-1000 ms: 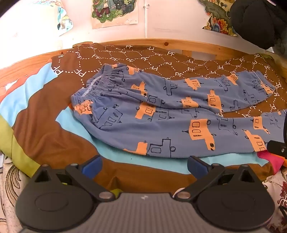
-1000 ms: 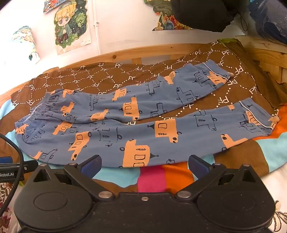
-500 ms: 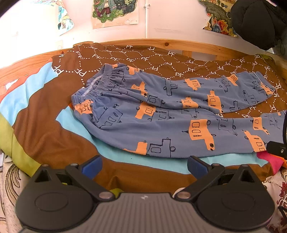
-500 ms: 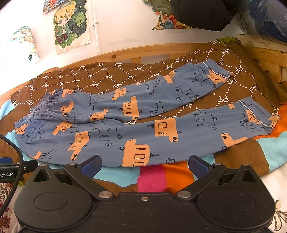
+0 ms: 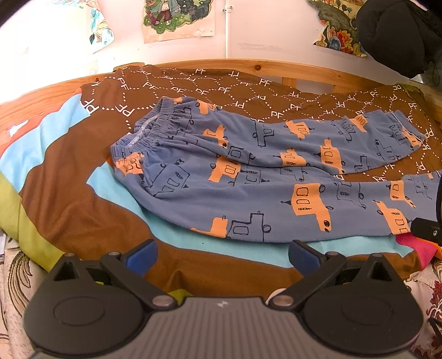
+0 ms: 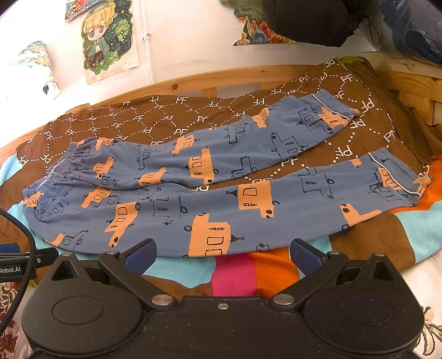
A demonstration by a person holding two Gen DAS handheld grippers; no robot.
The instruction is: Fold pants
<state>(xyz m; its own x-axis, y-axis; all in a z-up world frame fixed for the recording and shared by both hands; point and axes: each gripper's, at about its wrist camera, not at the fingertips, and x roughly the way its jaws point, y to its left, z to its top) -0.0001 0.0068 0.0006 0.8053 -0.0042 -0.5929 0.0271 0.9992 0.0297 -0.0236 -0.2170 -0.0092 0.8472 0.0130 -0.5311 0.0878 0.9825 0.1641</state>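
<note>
Blue pants (image 5: pixel 248 176) with orange house prints lie flat on the bed, waistband (image 5: pixel 149 132) at the left, two legs spread apart to the right. In the right wrist view the pants (image 6: pixel 210 187) show whole, with both cuffs (image 6: pixel 397 182) at the right. My left gripper (image 5: pixel 222 255) is open and empty, just short of the near leg's lower edge. My right gripper (image 6: pixel 222 255) is open and empty, also just short of the near leg. Part of the right gripper (image 5: pixel 426 230) shows at the left view's right edge.
The pants rest on a brown patterned blanket (image 5: pixel 69 193) with coloured patches, on a wooden bed frame (image 6: pixel 221 80) against a white wall with posters (image 6: pixel 110 38). A dark bundle (image 6: pixel 309 19) hangs at the upper right. The left gripper (image 6: pixel 16 262) and a cable show at the left.
Both views shift only slightly; the grippers stay open and the pants have not moved.
</note>
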